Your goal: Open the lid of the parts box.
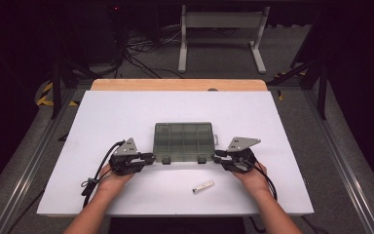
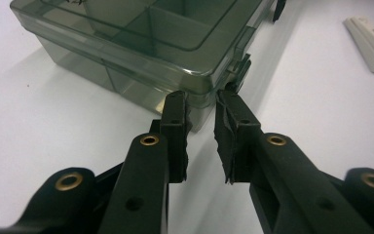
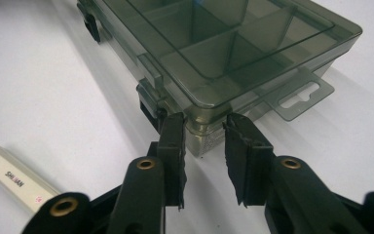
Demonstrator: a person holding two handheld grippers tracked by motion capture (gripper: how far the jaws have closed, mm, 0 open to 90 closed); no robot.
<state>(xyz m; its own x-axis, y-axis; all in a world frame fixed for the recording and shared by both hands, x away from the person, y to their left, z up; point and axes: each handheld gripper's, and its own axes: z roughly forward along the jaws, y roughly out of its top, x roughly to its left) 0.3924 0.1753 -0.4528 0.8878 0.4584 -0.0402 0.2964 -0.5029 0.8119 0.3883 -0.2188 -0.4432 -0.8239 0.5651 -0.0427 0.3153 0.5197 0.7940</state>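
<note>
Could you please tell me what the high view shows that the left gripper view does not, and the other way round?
High view alone: the person's two hands, the right gripper at the box's near right corner, the wooden strip along the table's far edge, and the floor with a white frame beyond.

Left gripper view alone: close up, the left gripper has its black tips on either side of the box's near corner, just beside a dark latch.

Both: the clear grey compartment box with its lid down, the small white stick and the white table.
</note>
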